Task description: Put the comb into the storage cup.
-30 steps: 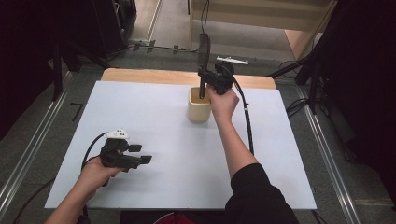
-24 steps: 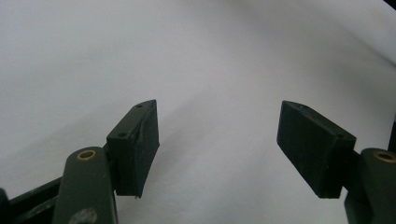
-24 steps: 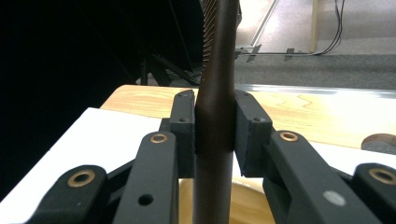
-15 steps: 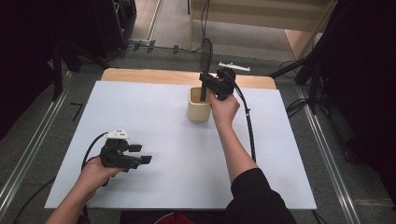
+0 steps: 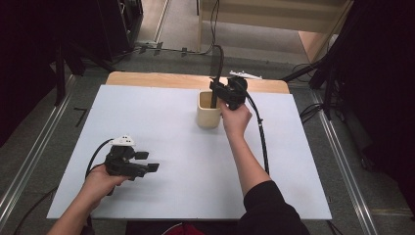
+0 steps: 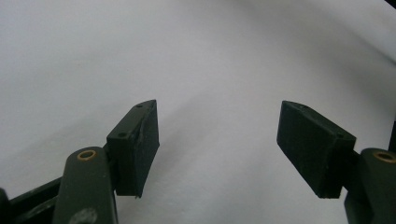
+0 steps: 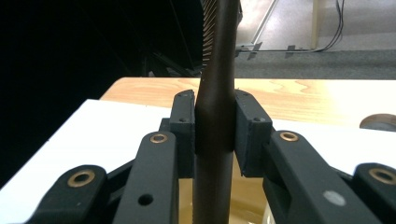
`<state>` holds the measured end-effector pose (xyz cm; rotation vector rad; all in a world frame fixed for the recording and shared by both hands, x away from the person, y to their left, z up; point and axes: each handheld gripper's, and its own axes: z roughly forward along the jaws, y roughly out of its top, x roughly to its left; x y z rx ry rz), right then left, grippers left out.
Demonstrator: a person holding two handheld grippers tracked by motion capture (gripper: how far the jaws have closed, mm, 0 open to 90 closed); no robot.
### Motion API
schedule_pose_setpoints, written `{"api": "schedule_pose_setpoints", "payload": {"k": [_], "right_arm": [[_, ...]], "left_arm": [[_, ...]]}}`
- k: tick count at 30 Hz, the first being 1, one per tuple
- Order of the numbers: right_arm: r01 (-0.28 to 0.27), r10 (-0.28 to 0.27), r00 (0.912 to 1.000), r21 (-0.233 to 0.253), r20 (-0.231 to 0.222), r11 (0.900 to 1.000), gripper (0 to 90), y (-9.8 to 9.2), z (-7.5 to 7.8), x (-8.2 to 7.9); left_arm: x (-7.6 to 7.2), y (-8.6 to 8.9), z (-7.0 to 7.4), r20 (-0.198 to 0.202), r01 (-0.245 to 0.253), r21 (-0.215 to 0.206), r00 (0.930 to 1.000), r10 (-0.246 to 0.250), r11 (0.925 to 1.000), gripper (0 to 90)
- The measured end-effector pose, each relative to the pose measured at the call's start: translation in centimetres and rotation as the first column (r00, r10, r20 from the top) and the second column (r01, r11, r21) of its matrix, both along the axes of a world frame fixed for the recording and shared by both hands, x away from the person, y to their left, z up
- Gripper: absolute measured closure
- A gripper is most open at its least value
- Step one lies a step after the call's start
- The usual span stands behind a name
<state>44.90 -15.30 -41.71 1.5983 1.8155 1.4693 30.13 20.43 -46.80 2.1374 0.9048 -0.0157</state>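
One dark comb (image 5: 218, 63) stands bolt upright here, its long axis straight up and down, its lower end dipping into the cream cup (image 5: 208, 113) at the far middle of the worktop (image 5: 161, 122). In the right claw view the comb's teeth (image 7: 208, 28) run up the left edge of the shaft, and the handle (image 7: 215, 116) sits squarely between the two black pads, both pressed flat against it. So the right claw (image 5: 219, 93) is clamped on the comb, gripping it just above the cup's rim, with the cup's pale inside showing directly beneath.

That vertical line is the whole story: the comb is plumb over the opening, so a straight drop looks like all it needs, and any tilt would likely knock the rim.

Well apart, near the person's side, the left claw (image 5: 147, 161) rests low over bare white worktop, its jaws spread wide with nothing between them. The right hand (image 5: 236, 120) is plainly the nearer one.
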Motion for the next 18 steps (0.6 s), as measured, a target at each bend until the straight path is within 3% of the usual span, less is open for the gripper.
{"api": "schedule_pose_setpoints", "payload": {"k": [18], "right_arm": [[-0.011,0.011,0.9999,-0.037,0.012,0.999,70.3,0.4,-1.6,-1.0]], "left_arm": [[0.0,0.0,0.0,0.002,0.000,0.002,1.0000,0.000,1.0000,30.9]]}}
